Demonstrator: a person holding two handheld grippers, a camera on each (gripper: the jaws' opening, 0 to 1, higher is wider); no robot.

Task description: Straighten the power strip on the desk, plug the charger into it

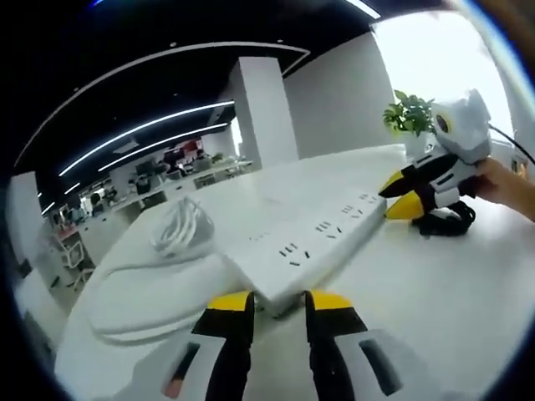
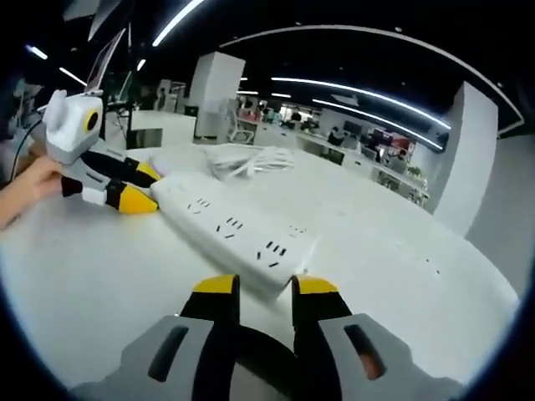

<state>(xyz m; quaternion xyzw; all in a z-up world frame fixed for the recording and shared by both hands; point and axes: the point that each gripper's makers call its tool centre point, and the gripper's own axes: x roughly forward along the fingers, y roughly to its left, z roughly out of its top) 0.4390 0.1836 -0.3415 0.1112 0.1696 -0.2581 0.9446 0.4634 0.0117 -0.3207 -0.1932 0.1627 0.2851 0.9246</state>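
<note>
Both tongs point(image 1: 277, 302) point(image 2: 258, 288) parted, at power strip point(image 1: 305, 242) ends; white desk point(image 1: 435, 292), open-plan office.

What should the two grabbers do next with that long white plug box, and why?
Probably close both on its ends. The left gripper sits open at one end of the power strip and the right gripper open at the other end, jaws about level with its edges, neither yet pinching. Gripping both ends would let them turn it straight on the desk.
</note>
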